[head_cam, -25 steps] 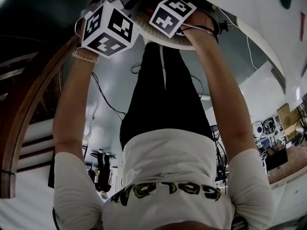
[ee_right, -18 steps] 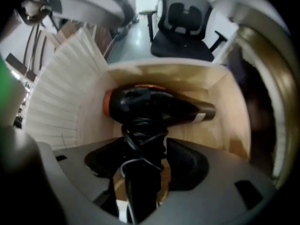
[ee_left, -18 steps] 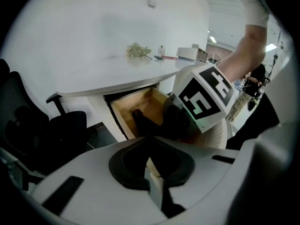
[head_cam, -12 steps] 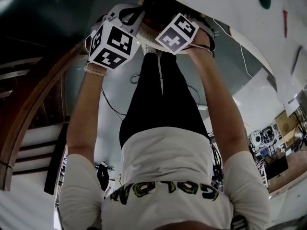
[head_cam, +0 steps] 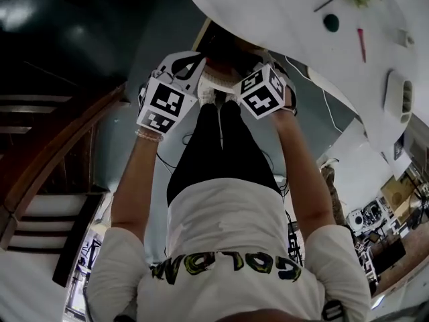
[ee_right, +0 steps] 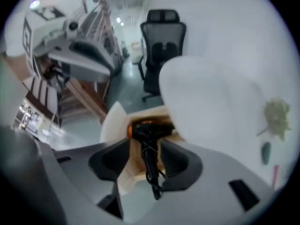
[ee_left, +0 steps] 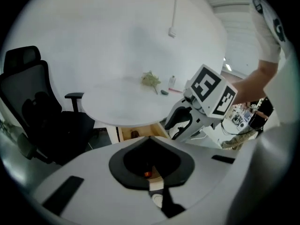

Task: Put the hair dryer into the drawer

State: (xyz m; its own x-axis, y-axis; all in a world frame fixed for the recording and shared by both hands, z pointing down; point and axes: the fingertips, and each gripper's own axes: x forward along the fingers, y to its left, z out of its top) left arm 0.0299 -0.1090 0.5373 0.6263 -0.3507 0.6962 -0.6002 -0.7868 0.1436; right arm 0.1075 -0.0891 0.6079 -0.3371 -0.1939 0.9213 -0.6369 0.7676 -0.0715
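Table (ee_right: 211, 102) overhangs drawer (ee_right: 136, 168) holding black hair dryer (ee_right: 149, 130) (orange ring). Jaws: right gripper (ee_right: 145, 146), just narrowing, apart beside its handle without contact; left gripper (ee_left: 150, 142), together, empty.

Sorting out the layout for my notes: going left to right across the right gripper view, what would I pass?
left gripper → hair dryer → plant sprig

A round white table (ee_left: 126, 100) is sitting up front, a green sprig (ee_left: 150, 79) lying on it, a black office chair (ee_left: 35, 111) standing beside it, wooden stairs (head_cam: 47, 210) rising nearby.
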